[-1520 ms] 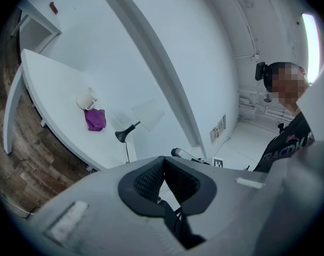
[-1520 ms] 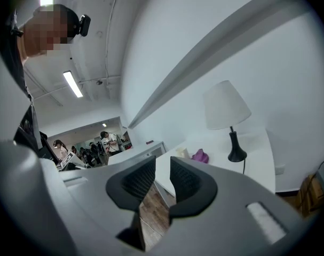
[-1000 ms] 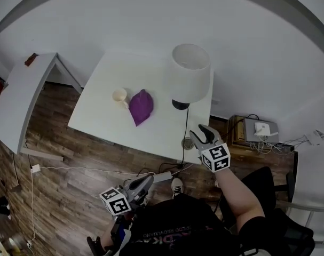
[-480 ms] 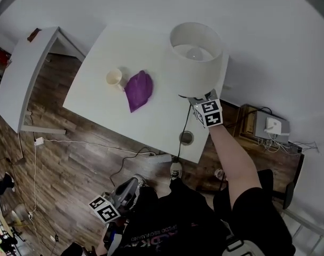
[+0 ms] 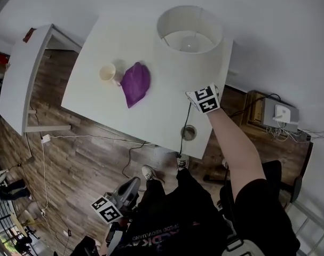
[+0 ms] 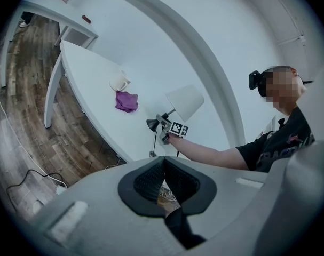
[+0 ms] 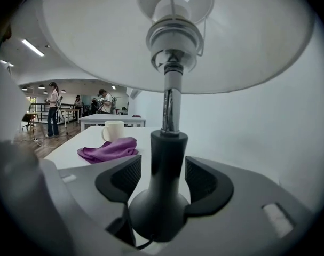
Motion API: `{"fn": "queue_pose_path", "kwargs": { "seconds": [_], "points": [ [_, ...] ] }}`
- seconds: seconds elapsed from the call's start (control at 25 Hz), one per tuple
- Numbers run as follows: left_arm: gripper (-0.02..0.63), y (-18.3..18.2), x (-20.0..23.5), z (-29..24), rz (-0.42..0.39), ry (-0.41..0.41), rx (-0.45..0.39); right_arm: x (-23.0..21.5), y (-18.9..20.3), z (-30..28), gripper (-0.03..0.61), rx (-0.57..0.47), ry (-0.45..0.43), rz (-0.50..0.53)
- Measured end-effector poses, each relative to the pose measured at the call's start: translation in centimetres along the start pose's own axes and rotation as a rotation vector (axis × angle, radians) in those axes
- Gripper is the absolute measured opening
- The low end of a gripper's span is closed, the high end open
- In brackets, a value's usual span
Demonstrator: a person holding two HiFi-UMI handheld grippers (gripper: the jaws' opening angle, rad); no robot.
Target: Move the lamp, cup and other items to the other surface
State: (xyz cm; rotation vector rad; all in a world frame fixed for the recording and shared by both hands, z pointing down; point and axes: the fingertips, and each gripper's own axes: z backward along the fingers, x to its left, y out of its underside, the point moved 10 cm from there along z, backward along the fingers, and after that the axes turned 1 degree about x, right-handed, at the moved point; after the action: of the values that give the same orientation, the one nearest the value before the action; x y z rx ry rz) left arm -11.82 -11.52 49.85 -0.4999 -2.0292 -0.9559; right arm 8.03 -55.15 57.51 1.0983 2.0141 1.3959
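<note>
Right gripper view: R claw (image 7: 159,179) wide apart, jaws just been opening, straddling lamp (image 7: 163,159) base by desk's (image 7: 76,145) right edge (pads not touching). L claw (image 6: 163,179) clenched, empty.

I see flat, even light in all 3 views, heavy fisheye bending and black corners. Left of the lamp (image 7: 167,159), ceiling strips (image 7: 32,47) glare and the far room goes soft.
</note>
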Motion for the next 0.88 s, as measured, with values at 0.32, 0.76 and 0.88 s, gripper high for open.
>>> {"fn": "queue_pose_path", "kwargs": {
  "seconds": [0.32,0.76,0.88],
  "points": [
    [-0.002,0.1,0.5,1.4,0.012,-0.038,0.009,-0.2,-0.9,-0.9,0.167,-0.036,0.023,0.009],
    [-0.002,1.0,0.7,1.7,0.035,-0.047,-0.001,-0.3,-0.6,-1.0,0.132,-0.043,0.029,-0.032],
    [-0.002,1.1,1.0,1.9,0.037,-0.042,0.000,-0.3,-0.9,-0.7,0.130,-0.038,0.048,-0.041]
  ]
}}
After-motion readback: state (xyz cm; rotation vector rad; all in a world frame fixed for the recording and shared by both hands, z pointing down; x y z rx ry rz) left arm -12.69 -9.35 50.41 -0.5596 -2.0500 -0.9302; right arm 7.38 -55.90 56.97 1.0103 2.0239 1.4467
